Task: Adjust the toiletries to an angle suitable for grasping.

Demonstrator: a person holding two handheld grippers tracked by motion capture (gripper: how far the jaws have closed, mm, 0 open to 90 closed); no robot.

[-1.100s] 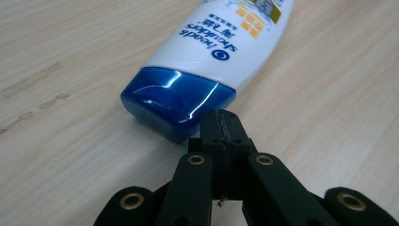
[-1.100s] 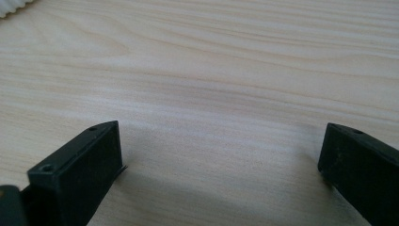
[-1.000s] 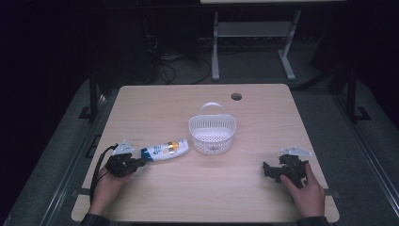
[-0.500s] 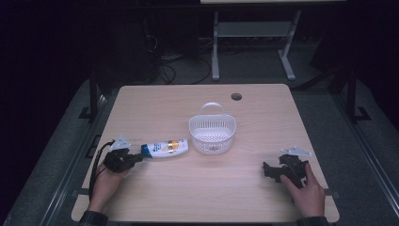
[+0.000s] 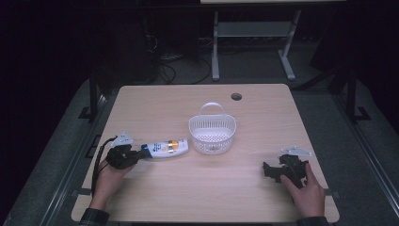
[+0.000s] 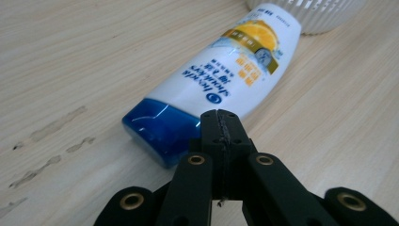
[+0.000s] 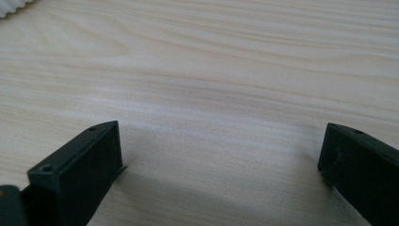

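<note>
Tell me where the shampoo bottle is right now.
In the high view the bottle lies on its side at the table's left, between the left tool, which is at its blue cap, and the white basket.

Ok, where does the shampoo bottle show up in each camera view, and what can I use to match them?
High view: the shampoo bottle lies on its side left of centre, just left of the white basket.
Left gripper view: the bottle lies across the middle, blue cap nearest the shut left claw.
Right gripper view: bare table ahead, not the bottle.
Shared landmark: the white basket, at the top edge of both gripper views.
</note>
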